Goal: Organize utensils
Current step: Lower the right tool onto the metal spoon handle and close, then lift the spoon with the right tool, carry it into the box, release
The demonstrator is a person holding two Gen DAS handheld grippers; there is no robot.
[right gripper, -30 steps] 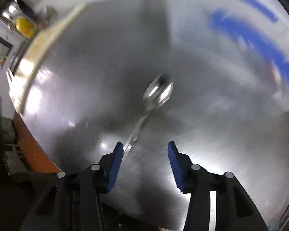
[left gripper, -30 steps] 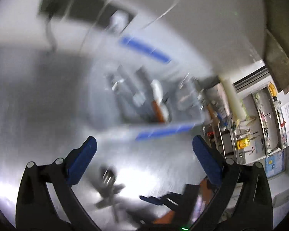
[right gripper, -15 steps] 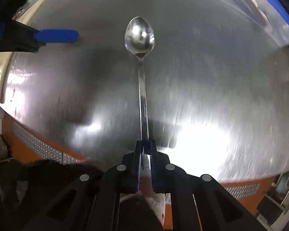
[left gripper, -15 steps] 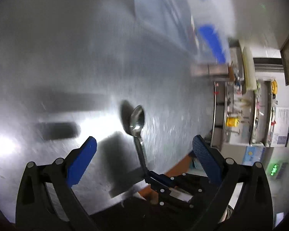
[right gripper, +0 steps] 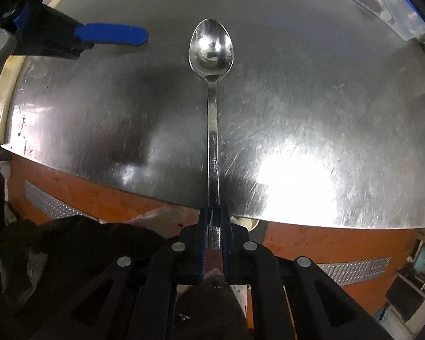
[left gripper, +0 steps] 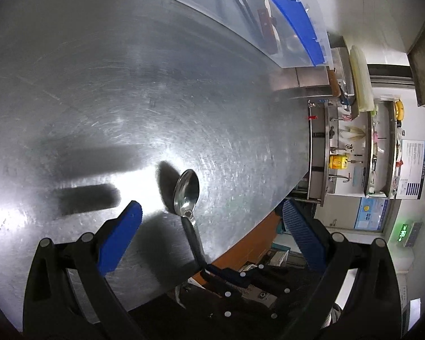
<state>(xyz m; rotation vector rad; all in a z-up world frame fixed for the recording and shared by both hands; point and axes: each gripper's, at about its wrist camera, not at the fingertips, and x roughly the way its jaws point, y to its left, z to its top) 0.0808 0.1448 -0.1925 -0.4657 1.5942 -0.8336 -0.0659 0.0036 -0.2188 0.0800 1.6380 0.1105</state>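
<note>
My right gripper [right gripper: 214, 215] is shut on the handle end of a steel spoon [right gripper: 211, 48], which points straight ahead over the steel table [right gripper: 325, 99] with its bowl facing up. In the left wrist view the same spoon [left gripper: 186, 189] sits between my open left gripper's [left gripper: 209, 218] blue pads, held by the right gripper [left gripper: 212, 269] low in the frame. The left gripper is empty; one of its blue fingers [right gripper: 110, 37] shows at the upper left of the right wrist view. A clear plastic bin with blue handles [left gripper: 294, 19] holding utensils stands at the table's far side.
The table's front edge [right gripper: 127, 195] runs just below the spoon handle, with an orange floor [right gripper: 311, 240] beyond. Metal shelving with small items [left gripper: 351, 155] stands to the right past the table. A cream cutting board [left gripper: 359, 82] lies near the bin.
My right gripper has shut on the spoon's handle and lifted it off the table. My left gripper has swung away from the bin toward the spoon, staying open.
</note>
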